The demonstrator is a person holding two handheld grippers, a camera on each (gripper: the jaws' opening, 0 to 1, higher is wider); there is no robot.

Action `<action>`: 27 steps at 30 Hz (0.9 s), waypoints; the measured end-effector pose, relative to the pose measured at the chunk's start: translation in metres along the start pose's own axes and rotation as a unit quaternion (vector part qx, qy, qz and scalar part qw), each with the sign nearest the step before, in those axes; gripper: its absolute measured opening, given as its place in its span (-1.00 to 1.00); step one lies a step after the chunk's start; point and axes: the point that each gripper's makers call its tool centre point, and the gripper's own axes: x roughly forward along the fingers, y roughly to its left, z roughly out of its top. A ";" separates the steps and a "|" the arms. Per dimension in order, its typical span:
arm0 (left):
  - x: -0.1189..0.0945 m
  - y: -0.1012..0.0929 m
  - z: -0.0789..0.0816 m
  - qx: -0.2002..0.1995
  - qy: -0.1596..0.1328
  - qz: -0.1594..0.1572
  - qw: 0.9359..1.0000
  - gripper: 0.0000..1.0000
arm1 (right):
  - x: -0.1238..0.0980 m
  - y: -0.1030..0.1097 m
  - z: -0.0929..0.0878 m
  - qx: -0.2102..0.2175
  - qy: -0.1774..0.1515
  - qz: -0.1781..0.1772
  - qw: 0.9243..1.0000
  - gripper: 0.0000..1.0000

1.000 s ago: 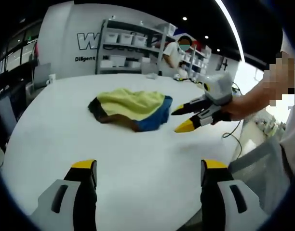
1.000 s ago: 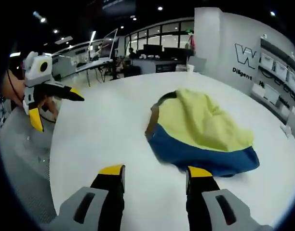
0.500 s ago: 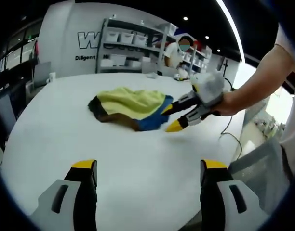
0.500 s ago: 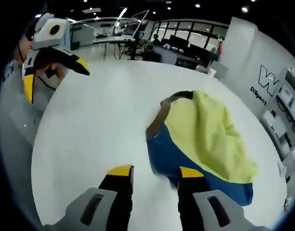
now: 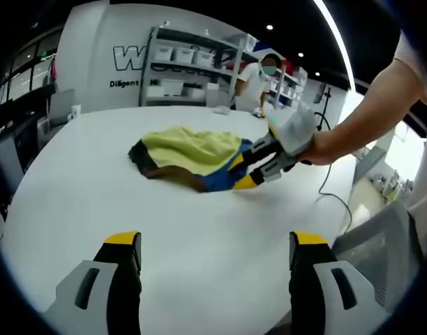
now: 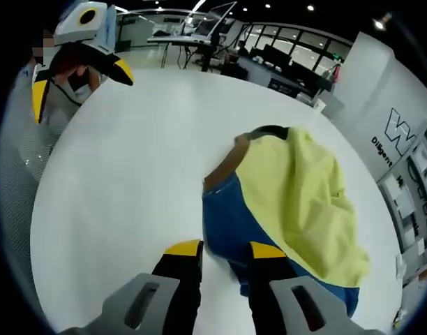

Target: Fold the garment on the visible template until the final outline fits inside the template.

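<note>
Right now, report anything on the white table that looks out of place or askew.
The yellow, blue and brown garment lies bunched in a rumpled heap on the white table, not spread flat, and no folding template shows near it. The right tongs are at its blue edge; the left tongs are apart from it.

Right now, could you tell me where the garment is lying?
The crumpled yellow-and-blue garment lies on the white table, with the right tool at its blue edge.
</note>
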 end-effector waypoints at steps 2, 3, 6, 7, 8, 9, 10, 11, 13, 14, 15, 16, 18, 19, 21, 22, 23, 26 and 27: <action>0.000 0.000 0.000 0.000 0.000 0.000 1.000 0.69 | 0.001 0.000 -0.001 -0.008 0.002 0.000 1.000 -0.65; 0.001 0.000 0.000 0.000 0.000 0.000 1.000 0.69 | 0.001 0.000 -0.001 -0.009 0.002 0.000 1.000 -0.69; 0.001 0.000 0.001 0.000 0.000 0.001 1.000 0.69 | 0.004 0.000 -0.004 -0.014 0.006 0.000 1.000 -0.79; 0.001 0.000 0.001 -0.001 0.000 0.001 1.000 0.69 | 0.004 0.000 -0.005 -0.016 0.007 0.000 1.000 -0.83; 0.001 0.000 0.001 -0.001 0.000 0.001 1.000 0.69 | 0.005 0.000 -0.006 -0.018 0.009 -0.001 1.000 -0.89; 0.002 0.000 0.001 -0.001 0.000 0.001 1.000 0.69 | 0.005 -0.001 -0.006 -0.016 0.009 -0.001 1.000 -0.98; 0.002 0.000 0.001 0.000 0.000 0.001 1.000 0.69 | 0.005 -0.001 -0.006 -0.015 0.009 -0.001 1.000 -1.00; 0.002 0.000 0.001 0.000 0.000 0.001 1.000 0.69 | 0.004 -0.001 -0.006 -0.015 0.008 0.000 1.000 -1.00; 0.002 0.000 0.001 0.000 0.000 0.001 1.000 0.69 | 0.004 -0.002 -0.005 -0.009 0.007 -0.002 1.000 -1.00; 0.001 0.001 0.001 0.000 -0.001 0.001 1.000 0.69 | 0.003 -0.003 -0.004 -0.006 0.004 -0.002 1.000 -1.00; 0.001 0.001 0.002 0.000 -0.001 0.001 1.000 0.68 | 0.002 -0.004 -0.003 -0.001 0.000 -0.003 1.000 -1.00; 0.001 0.001 0.002 0.000 0.000 0.000 1.000 0.68 | 0.001 -0.005 -0.002 0.002 -0.001 -0.004 1.000 -1.00; 0.002 0.001 0.002 0.001 -0.001 0.000 1.000 0.68 | -0.002 -0.006 0.001 0.014 -0.009 -0.003 1.000 -1.00; 0.002 0.002 0.003 0.001 -0.001 0.000 1.000 0.68 | -0.005 -0.006 0.002 0.024 -0.013 -0.002 1.000 -1.00; 0.002 0.001 0.004 0.002 -0.001 -0.001 1.000 0.68 | -0.009 -0.006 0.006 0.050 -0.026 0.001 0.998 -1.00; 0.003 0.001 0.004 0.003 -0.001 -0.002 1.000 0.68 | -0.011 -0.006 0.009 0.064 -0.035 0.002 0.997 -1.00; 0.004 0.001 0.005 0.004 -0.001 -0.004 1.000 0.67 | -0.016 -0.008 0.010 0.064 -0.038 -0.004 0.997 -1.00; 0.006 -0.001 0.007 0.008 -0.001 -0.007 1.000 0.66 | -0.027 -0.006 0.013 0.070 -0.048 -0.003 0.996 -1.00; 0.006 -0.001 0.007 0.009 -0.001 -0.008 1.000 0.65 | -0.030 -0.006 0.013 0.069 -0.050 -0.004 0.996 -1.00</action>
